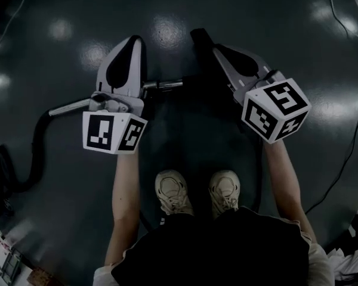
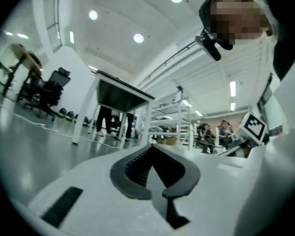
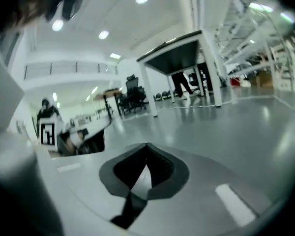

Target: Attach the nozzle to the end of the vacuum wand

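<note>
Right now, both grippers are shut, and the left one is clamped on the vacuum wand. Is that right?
Not quite. Both are shut, but the left gripper is clamped on nothing: the left gripper view shows its jaws together with nothing between them. The right gripper is likewise shut and empty. In the head view the vacuum wand lies on the floor below.
</note>
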The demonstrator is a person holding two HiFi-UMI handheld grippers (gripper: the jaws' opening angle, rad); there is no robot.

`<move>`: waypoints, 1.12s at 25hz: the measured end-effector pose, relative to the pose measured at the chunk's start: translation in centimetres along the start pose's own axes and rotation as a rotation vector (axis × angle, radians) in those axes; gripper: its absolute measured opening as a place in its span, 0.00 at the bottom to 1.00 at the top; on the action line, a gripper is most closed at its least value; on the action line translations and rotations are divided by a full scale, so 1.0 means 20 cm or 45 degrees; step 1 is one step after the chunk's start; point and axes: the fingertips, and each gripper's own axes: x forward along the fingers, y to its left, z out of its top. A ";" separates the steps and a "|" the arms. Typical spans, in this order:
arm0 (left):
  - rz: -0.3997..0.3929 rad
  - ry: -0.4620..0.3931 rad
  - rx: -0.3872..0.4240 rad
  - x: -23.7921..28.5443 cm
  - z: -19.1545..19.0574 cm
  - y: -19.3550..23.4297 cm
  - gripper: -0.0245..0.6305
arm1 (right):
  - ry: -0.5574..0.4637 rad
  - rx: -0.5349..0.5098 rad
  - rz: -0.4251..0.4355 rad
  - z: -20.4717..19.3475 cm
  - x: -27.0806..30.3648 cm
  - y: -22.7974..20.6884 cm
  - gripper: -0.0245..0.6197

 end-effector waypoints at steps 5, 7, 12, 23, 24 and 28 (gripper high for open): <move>0.177 -0.026 -0.137 -0.02 -0.10 -0.03 0.04 | -0.229 0.256 -0.085 0.16 -0.04 -0.07 0.05; 0.184 0.005 -0.118 -0.03 -0.13 -0.04 0.04 | -0.254 0.171 -0.144 0.17 -0.06 -0.09 0.05; 0.207 0.007 -0.100 -0.05 -0.18 -0.01 0.04 | -0.276 0.030 -0.117 0.12 -0.02 -0.04 0.05; 0.207 0.119 0.057 0.07 -0.31 -0.01 0.04 | -0.249 0.098 -0.184 -0.03 0.17 -0.17 0.05; 0.213 0.122 0.050 0.08 -0.31 0.00 0.04 | -0.248 0.120 -0.193 -0.05 0.19 -0.20 0.05; 0.209 0.102 -0.003 0.08 -0.25 0.03 0.04 | -0.257 0.212 -0.191 0.01 0.18 -0.24 0.05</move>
